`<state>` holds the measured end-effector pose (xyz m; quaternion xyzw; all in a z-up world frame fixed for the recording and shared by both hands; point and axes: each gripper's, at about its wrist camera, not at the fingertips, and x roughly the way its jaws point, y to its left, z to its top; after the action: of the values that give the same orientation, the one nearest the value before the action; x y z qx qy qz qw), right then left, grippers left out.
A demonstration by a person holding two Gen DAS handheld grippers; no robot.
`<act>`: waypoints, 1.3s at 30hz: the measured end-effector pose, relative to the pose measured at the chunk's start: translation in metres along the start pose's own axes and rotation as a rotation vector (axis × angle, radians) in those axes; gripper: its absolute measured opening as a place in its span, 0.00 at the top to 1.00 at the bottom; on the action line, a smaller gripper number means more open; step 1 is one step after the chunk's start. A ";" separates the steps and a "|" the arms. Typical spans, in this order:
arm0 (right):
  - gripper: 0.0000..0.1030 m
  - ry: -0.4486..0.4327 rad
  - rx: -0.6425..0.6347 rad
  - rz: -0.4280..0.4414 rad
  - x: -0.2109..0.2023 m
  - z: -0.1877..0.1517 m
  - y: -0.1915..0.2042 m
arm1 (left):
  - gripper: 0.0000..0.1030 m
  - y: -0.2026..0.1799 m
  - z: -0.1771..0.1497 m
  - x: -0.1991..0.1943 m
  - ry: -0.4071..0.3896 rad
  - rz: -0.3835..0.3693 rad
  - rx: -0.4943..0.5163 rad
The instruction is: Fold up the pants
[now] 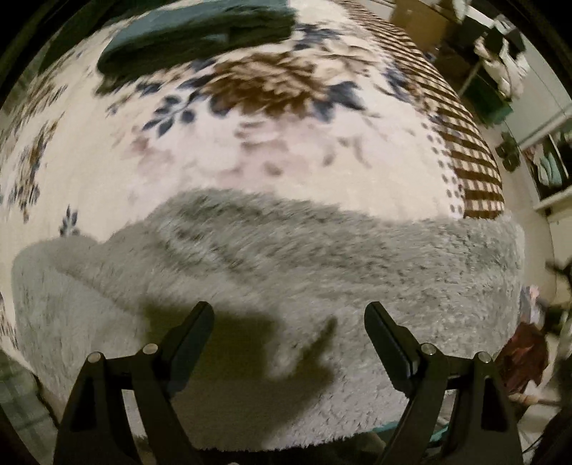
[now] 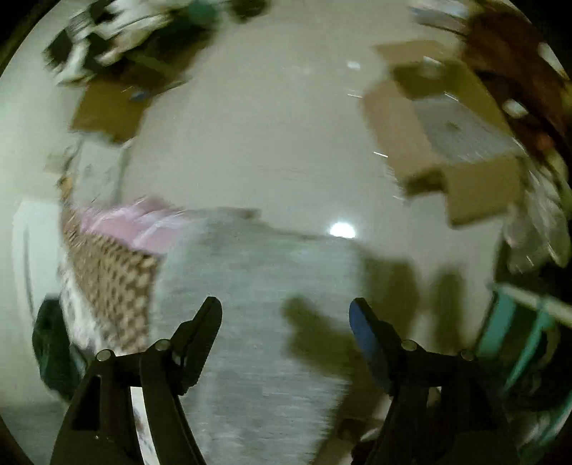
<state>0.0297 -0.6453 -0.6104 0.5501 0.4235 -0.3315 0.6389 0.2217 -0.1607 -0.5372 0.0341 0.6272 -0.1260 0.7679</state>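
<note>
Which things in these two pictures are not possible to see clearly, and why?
- Left wrist view: the grey fleecy pants show no waistband or leg ends; the near edge is cut off behind the left gripper.
- Left wrist view: the dark green garment is blurred and cut by the top edge.
- Right wrist view: motion blur hides the grey fabric below the right gripper and the cardboard boxes.

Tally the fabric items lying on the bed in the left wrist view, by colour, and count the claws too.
Grey fleece pants: 1
Dark green folded garment: 1
Floral blanket covering the bed: 1
Open claws: 2, the left claw and the right claw, neither holding anything
Total: 5
</note>
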 end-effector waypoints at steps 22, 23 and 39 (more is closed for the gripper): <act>0.79 0.074 -0.364 -0.125 0.080 0.010 0.144 | 0.17 -0.027 0.013 0.027 0.040 -0.016 0.026; 0.63 0.072 -0.332 -0.082 0.074 0.015 0.133 | 0.17 -0.029 0.012 0.027 0.043 -0.019 0.033; 0.31 0.238 0.272 0.366 0.104 -0.018 -0.118 | 0.04 -0.031 0.013 0.101 0.219 -0.129 0.014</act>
<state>-0.0347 -0.6440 -0.7548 0.7336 0.3407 -0.1971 0.5539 0.2447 -0.2088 -0.6290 0.0127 0.7072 -0.1751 0.6849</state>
